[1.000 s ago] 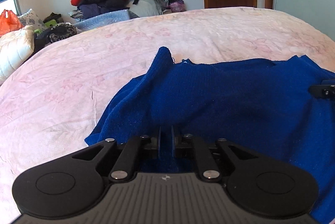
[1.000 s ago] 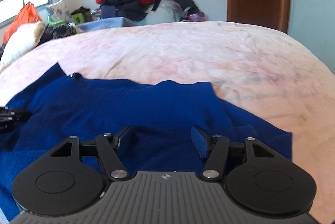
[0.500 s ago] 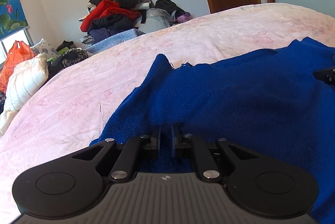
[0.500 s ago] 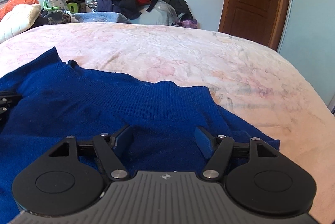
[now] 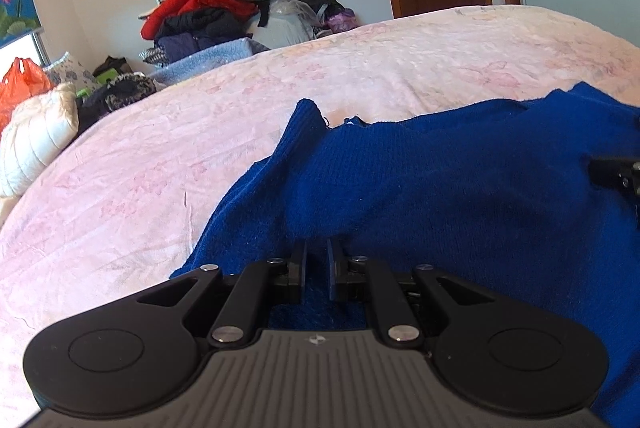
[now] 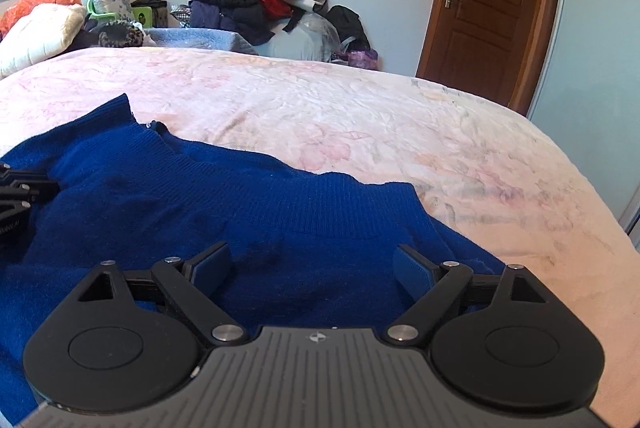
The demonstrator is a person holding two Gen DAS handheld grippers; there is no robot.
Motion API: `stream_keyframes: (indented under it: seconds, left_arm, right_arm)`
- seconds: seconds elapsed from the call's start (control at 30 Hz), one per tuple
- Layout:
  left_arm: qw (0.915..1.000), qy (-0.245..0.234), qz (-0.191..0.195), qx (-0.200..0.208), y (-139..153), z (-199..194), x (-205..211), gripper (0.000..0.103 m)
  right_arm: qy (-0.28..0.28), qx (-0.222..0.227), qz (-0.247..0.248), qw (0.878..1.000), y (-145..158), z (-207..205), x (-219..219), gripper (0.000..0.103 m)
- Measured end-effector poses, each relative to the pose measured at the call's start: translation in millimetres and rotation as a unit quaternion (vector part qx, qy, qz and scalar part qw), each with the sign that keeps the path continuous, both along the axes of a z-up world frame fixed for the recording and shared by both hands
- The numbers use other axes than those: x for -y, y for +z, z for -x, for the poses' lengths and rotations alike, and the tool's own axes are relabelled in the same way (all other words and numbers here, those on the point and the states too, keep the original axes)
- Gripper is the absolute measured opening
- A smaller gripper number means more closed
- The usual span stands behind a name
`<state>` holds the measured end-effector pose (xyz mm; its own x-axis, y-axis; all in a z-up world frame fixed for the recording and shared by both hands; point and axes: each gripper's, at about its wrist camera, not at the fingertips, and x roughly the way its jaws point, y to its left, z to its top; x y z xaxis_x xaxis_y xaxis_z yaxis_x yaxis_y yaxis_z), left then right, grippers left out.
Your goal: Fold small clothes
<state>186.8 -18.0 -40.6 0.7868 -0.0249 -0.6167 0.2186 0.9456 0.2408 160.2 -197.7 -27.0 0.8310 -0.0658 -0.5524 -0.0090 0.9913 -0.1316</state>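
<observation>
We see blue sweater point(image 5: 460, 188) spread on pink bedspread point(image 5: 160, 156). Left gripper point(image 5: 316, 252), at 6 o'clock, nearly closed, pinching sweater fold. Right gripper point(image 6: 312, 262) spread wide above sweater point(image 6: 240, 204).

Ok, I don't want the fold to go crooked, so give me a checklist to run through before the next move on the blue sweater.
1. Left gripper has fabric: cannot tell; its fingers are nearly together with a fold of the blue sweater draped over the tips.
2. Right gripper has fabric: not ok; the jaws stand wide open above the knit, holding nothing.
3. Sweater lies flat: not ok; it is bunched and rumpled near the left gripper.
4. Free space on the pink bedspread beyond the sweater: ok.
5. Grippers apart from each other: ok; each shows only at the edge of the other's view.
</observation>
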Motion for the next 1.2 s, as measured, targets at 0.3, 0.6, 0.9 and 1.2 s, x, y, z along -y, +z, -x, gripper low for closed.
stream_keyframes:
  seconds: [0.3,0.6,0.9,1.2]
  left_arm:
    - [0.9996,0.001,0.028,-0.003,16.7,-0.2,-12.5,0.069]
    - [0.9997,-0.004,-0.002,0.023,36.0,-18.2,-50.2,0.086]
    - [0.9917,-0.041,0.097,-0.073,22.3,-77.2,-85.0,0.086]
    - [0.97,-0.086,0.163,-0.158,6.5,-114.8,-77.3,0.087]
  right_arm:
    - [0.107,0.033,0.084,0.99,16.6,43.0,-67.0,0.098]
    - [0.235,0.03,0.15,0.96,21.3,101.6,-140.9,0.101]
    - [0.259,0.019,0.243,0.934,-3.0,118.1,-196.0,0.101]
    - [0.22,0.075,0.287,0.929,-12.5,82.1,-234.3,0.101]
